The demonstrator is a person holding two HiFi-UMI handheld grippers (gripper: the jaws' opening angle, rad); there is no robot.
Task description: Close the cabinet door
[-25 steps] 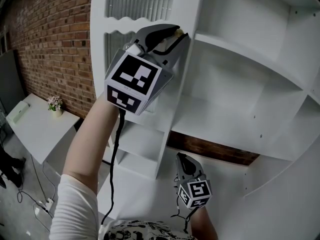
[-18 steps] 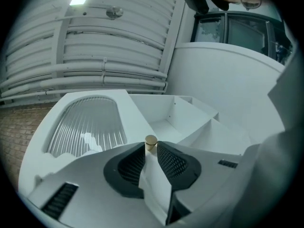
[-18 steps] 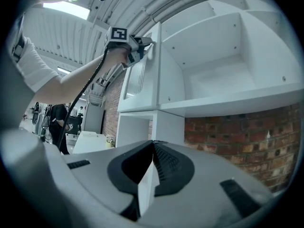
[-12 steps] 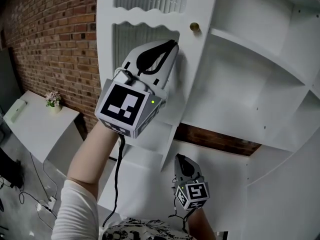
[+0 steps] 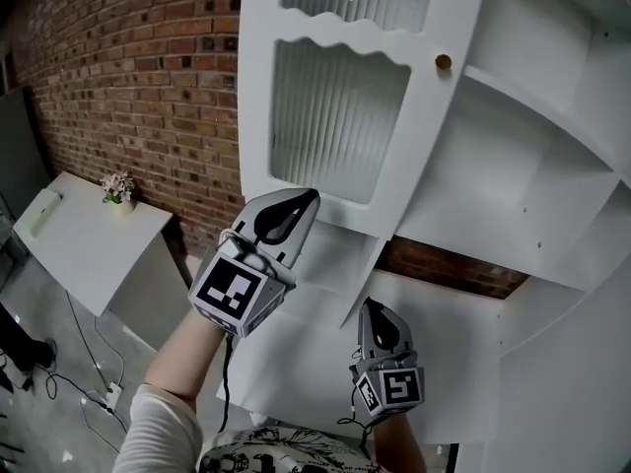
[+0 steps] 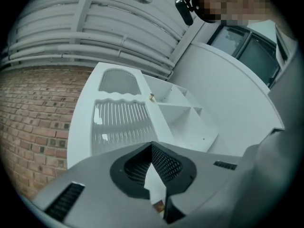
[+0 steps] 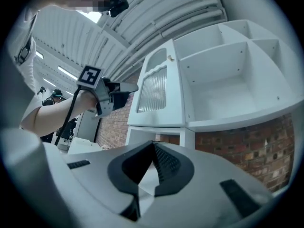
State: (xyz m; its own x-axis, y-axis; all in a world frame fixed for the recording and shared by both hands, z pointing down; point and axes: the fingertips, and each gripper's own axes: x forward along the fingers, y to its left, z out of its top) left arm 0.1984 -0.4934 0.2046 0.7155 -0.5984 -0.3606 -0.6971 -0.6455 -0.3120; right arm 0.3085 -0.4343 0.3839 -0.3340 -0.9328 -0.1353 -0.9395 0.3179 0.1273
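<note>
The white cabinet door [image 5: 335, 116] has a ribbed glass pane and a small brass knob [image 5: 443, 62]. It lies flat over the left compartment, and in the right gripper view the door [image 7: 156, 91] looks about flush with the cabinet front. My left gripper [image 5: 312, 195] hangs below the door's bottom edge, apart from the knob. Its jaws are closing, tips together, with nothing between them. In the left gripper view the door [image 6: 118, 118] and knob [image 6: 152, 98] stand well ahead. My right gripper [image 5: 367, 305] is low in front of the lower cabinet, shut and empty.
Open white shelves [image 5: 532, 166] fill the right of the cabinet. A brick wall [image 5: 128, 77] stands behind on the left. A small white table [image 5: 89, 244] carries a flower pot [image 5: 117, 187]. Cables [image 5: 89, 392] lie on the floor at lower left.
My left gripper came off the knob, dropped well below the door and closed its jaws. The door now faces me more flatly. The right gripper shifted only slightly.
</note>
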